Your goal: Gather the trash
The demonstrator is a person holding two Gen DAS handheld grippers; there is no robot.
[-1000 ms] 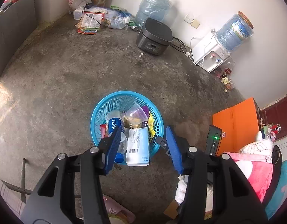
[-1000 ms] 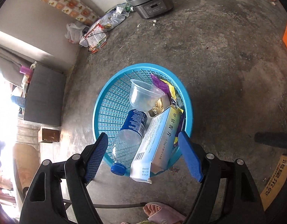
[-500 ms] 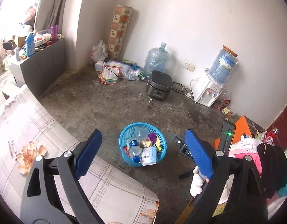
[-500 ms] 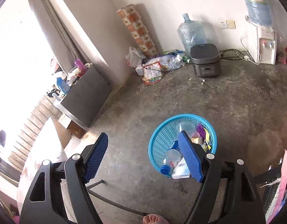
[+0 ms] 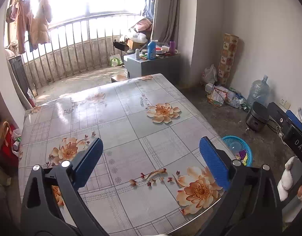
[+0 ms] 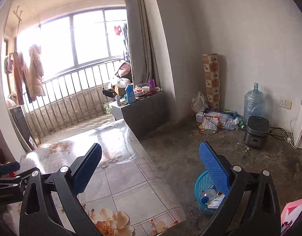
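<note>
Blue-padded and spread wide, my left hand-held gripper (image 5: pixel 151 157) has just been opening, nothing between its pads, over the flower-print worktop (image 5: pixel 131 118). My right hand-held gripper (image 6: pixel 151 161), likewise released and empty, has just been opening too. Below its right finger, on the floor, sits the blue basket (image 6: pixel 202 184) with the bottle (image 6: pixel 209 194) and carton (image 6: pixel 216 202); their print is unreadable. Right of my left one, a black casing reads "DAS" (image 5: pixel 300 145).

Floral-cloth table (image 5: pixel 119 122), blue basket (image 6: pixel 202 184) on floor (image 6: pixel 219 149)
</note>
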